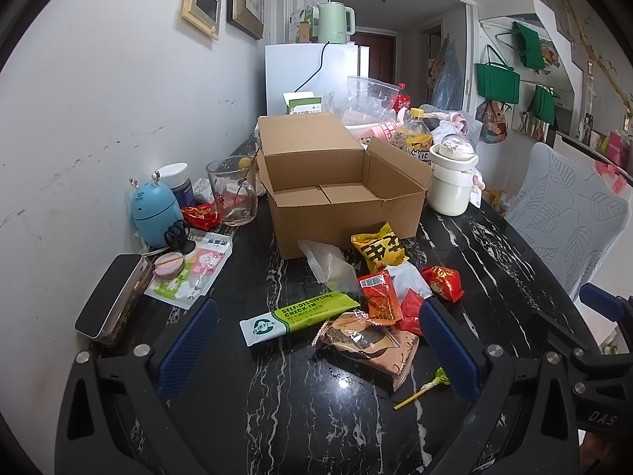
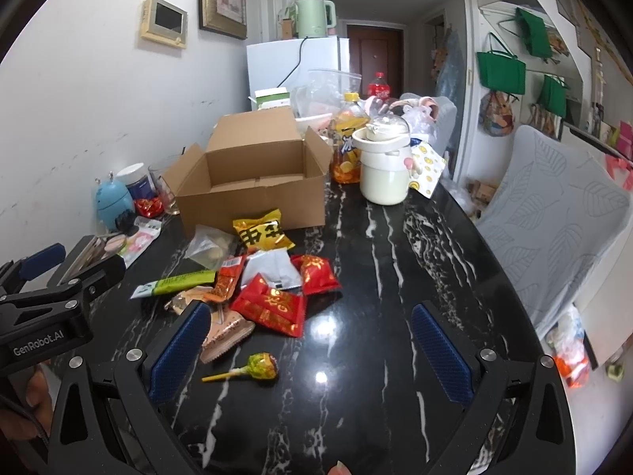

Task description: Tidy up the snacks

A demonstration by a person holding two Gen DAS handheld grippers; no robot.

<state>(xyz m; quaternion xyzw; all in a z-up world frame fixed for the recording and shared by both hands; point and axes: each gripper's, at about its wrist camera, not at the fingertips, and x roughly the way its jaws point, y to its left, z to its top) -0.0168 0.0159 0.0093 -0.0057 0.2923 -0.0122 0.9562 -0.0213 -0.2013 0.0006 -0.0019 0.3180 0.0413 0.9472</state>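
left hand-held gripper (image 1: 316,340) wide open over snack pile (image 1: 372,297), right hand-held gripper (image 2: 312,340) wide open, both empty

Green snack bar wrapper (image 1: 300,317): "SELF-DISCIPLINE CHECK-IN". Left claw (image 2: 43,273) body, seen from right wrist: "GenRobot.AI". Right claw (image 1: 605,301) body, near right edge: "DAS".

Black marbled counter (image 1: 474,261): open cardboard box (image 1: 336,194); heap of snack packets (image 1: 376,301) before it; lollipop (image 2: 261,366); cream pot (image 2: 385,166); glass mug (image 1: 231,194); blue gadget (image 1: 154,211), possibly a humidifier.
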